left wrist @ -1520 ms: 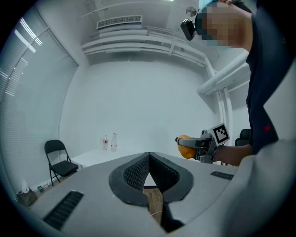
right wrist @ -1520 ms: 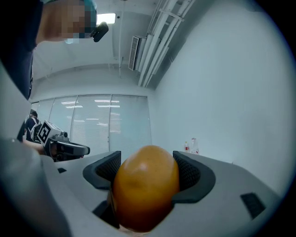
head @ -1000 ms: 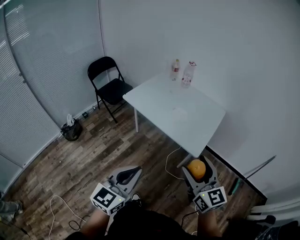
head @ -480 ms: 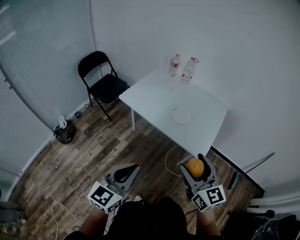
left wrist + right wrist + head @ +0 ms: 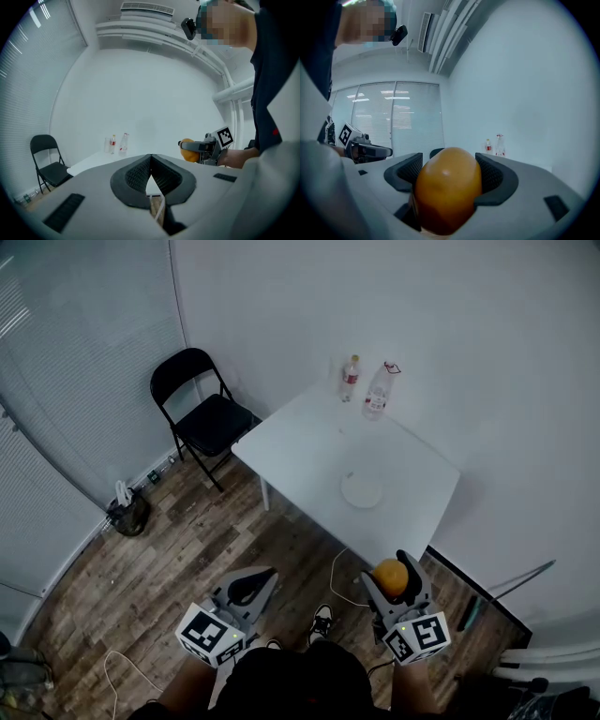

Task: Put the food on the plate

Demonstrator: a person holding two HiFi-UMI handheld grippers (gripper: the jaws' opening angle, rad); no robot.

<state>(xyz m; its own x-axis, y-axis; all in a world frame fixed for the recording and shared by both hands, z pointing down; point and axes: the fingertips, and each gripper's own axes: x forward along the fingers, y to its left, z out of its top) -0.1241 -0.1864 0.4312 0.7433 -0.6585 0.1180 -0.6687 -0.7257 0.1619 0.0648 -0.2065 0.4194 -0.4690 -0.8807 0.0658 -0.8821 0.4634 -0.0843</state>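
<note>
1. The wood floor (image 5: 187,549) lies under everything.
2. The white worktop (image 5: 309,442) stands in the corner, well ahead of both grippers.
3. A black chair (image 5: 202,413) stands just left of the worktop.
4. The left gripper (image 5: 151,159) is clenched with nothing in it, low over the floor.
5. The right gripper (image 5: 393,564) grasps the orange (image 5: 447,187), held over the floor near the worktop's near corner.
6. The plate (image 5: 361,491) sits bare on the worktop.
7. Two bottles (image 5: 351,379) stand at the far edge by the wall.

White walls (image 5: 469,343) and a blind-covered window (image 5: 66,371) enclose a wood-plank floor (image 5: 187,540). A black folding chair (image 5: 202,413) stands near a white table (image 5: 300,446) in the corner.
</note>
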